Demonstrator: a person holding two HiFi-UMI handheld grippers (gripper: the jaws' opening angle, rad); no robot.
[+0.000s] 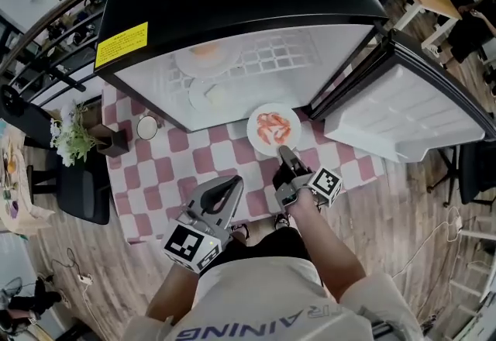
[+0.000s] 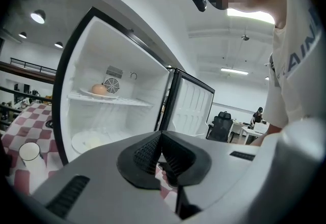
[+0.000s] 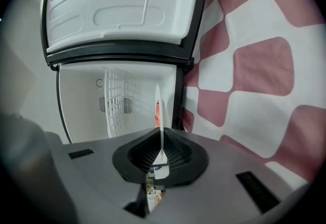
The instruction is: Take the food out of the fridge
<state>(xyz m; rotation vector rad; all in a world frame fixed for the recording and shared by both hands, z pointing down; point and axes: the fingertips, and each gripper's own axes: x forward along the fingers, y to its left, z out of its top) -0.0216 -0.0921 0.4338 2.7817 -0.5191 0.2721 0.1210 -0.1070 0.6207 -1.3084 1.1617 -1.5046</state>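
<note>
A white plate of red food (image 1: 273, 129) hangs just outside the open fridge (image 1: 232, 60), above the checkered cloth. My right gripper (image 1: 285, 153) is shut on the plate's near rim. In the right gripper view the plate (image 3: 158, 116) shows edge-on as a thin white line between the pads. My left gripper (image 1: 225, 188) hovers lower left of the plate, shut, with nothing in it. Inside the fridge a plate with a round orange food (image 2: 99, 89) sits on the wire shelf. Another white plate (image 2: 91, 141) lies on the fridge floor.
The fridge door (image 1: 403, 111) stands open to the right. On the pink-and-white checkered tablecloth (image 1: 194, 169) stands a white cup (image 1: 147, 127), and further left a flower pot (image 1: 74, 138). A black chair (image 1: 81, 192) is at the table's left.
</note>
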